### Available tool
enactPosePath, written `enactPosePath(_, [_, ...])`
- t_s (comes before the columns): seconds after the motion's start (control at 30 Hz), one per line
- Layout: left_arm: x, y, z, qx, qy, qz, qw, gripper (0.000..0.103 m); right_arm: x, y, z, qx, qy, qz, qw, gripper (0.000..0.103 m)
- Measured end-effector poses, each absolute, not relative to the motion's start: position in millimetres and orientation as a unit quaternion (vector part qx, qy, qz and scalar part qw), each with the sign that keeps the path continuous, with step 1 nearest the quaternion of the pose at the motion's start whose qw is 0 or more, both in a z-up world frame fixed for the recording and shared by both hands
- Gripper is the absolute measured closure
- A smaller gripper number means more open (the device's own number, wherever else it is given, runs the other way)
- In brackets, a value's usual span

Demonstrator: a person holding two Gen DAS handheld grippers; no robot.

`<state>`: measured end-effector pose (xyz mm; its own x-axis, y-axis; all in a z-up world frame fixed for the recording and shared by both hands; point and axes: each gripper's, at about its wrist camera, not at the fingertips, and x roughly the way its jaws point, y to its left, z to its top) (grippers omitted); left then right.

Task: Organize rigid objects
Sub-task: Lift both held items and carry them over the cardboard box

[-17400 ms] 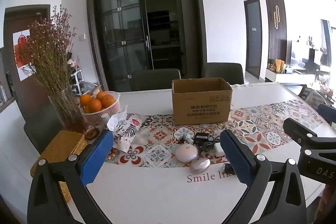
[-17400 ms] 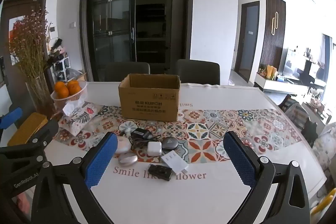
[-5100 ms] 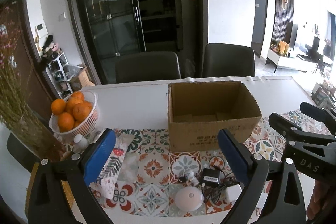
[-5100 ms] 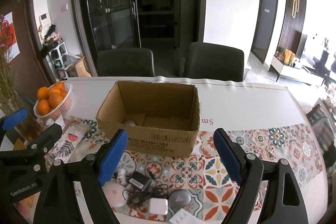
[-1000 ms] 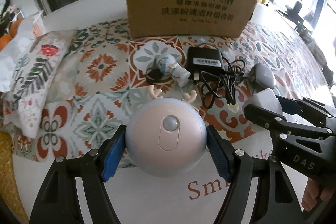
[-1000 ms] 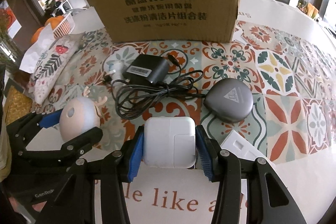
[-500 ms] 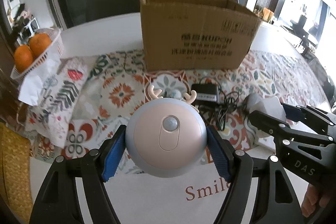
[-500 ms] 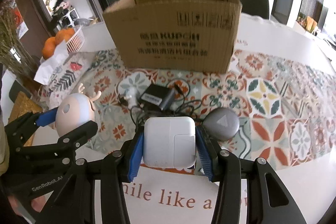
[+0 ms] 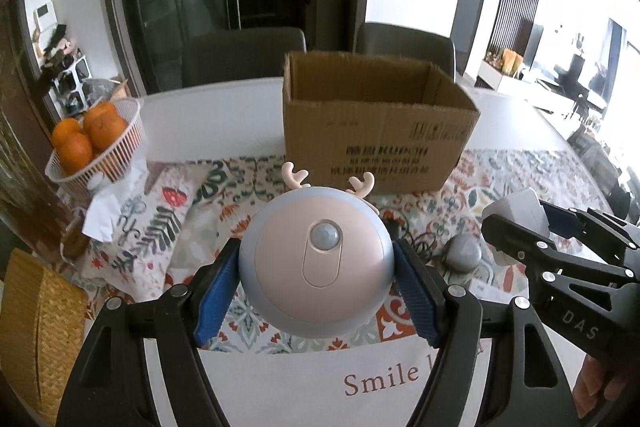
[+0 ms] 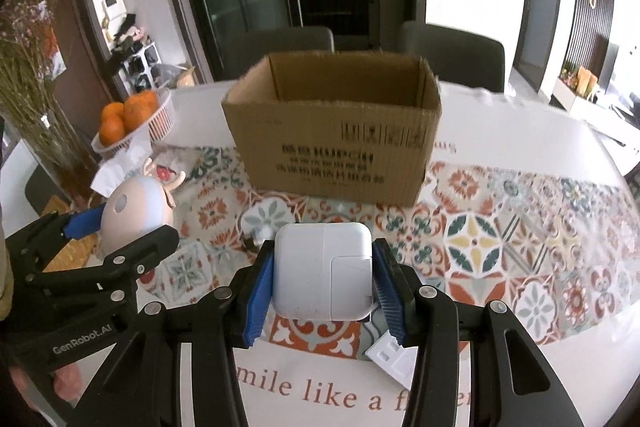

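Observation:
My left gripper (image 9: 316,291) is shut on a round pink and grey night light with small antlers (image 9: 316,263), held above the patterned runner in front of the open cardboard box (image 9: 372,131). My right gripper (image 10: 322,287) is shut on a white square power adapter (image 10: 324,271), held above the table in front of the same box (image 10: 332,135). The night light also shows in the right wrist view (image 10: 136,211), and the adapter in the left wrist view (image 9: 516,207). A grey pebble-shaped device (image 9: 462,253) lies on the runner.
A white basket of oranges (image 9: 92,143) and a patterned tissue pouch (image 9: 156,219) lie to the left. A woven mat (image 9: 36,311) is at the left edge. A white card (image 10: 394,355) lies under my right gripper. Two dark chairs (image 10: 452,55) stand behind the table.
Both grippers have risen with their objects, and the open top of the box has come into view. The black charger and cable are now hidden below the held objects.

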<state>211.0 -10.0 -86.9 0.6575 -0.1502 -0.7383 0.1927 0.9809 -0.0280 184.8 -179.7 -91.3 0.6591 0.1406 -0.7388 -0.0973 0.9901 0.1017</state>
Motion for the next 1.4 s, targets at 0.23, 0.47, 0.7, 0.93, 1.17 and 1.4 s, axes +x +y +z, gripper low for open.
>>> enactPosePath(0.23, [211, -13, -58, 0.026, 0.375, -0.094, 0.922, 0.029, 184, -182, -61, 0.021, 0.371, 0.066, 0.926, 0.055])
enactPosePath(0.47, [220, -21, -36, 0.031, 0.355, -0.092, 0.930, 0.029, 190, -187, -40, 0.017, 0.346, 0.065, 0.936, 0.055])
enactPosePath(0.7, [233, -26, -23, 0.025, 0.342, -0.092, 0.935, 0.029, 203, -192, -28, 0.021, 0.330, 0.062, 0.942, 0.055])
enactPosePath(0.93, [252, -31, -11, 0.017, 0.334, -0.100, 0.937, 0.029, 220, -198, -16, 0.033, 0.318, 0.054, 0.946, 0.055])
enactPosePath(1.17, [279, -37, 0, 0.019, 0.334, -0.110, 0.936, 0.029, 240, -203, -6, 0.034, 0.310, 0.048, 0.949, 0.055])
enactPosePath(1.4, [306, -46, 8, 0.027, 0.334, -0.119, 0.935, 0.029, 263, -211, 2, 0.039, 0.311, 0.041, 0.949, 0.055])
